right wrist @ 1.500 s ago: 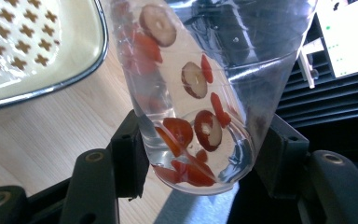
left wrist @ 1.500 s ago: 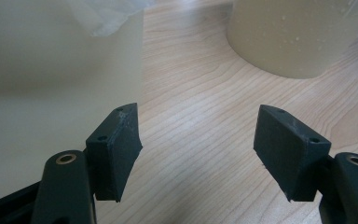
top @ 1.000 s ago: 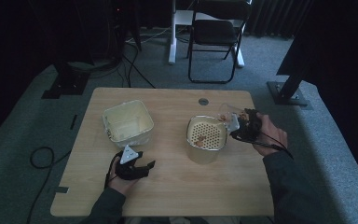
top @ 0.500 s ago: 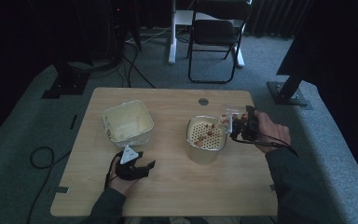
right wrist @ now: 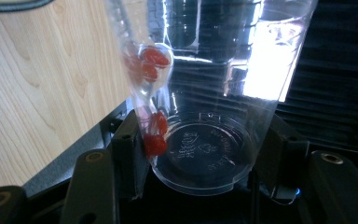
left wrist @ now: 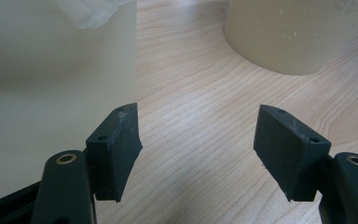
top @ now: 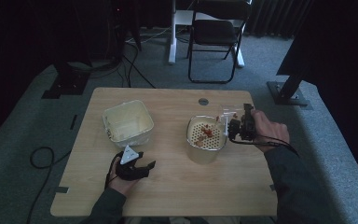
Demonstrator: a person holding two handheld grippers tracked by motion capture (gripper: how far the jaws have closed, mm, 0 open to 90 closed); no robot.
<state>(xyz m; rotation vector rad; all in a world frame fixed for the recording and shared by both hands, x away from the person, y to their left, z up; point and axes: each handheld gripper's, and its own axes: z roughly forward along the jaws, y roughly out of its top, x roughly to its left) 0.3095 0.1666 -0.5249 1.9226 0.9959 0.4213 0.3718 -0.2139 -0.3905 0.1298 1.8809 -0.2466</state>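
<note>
The right hand-held gripper [right wrist: 200,154] clamps a thin, light, crushable clear cup [right wrist: 205,93] near its base; the left hand-held gripper [left wrist: 198,149] gapes wide, empty.

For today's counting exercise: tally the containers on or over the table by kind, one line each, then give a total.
Square cream tub: 1
Round perforated strainer pot: 1
Clear plastic cup in the right gripper: 1
Total: 3
</note>
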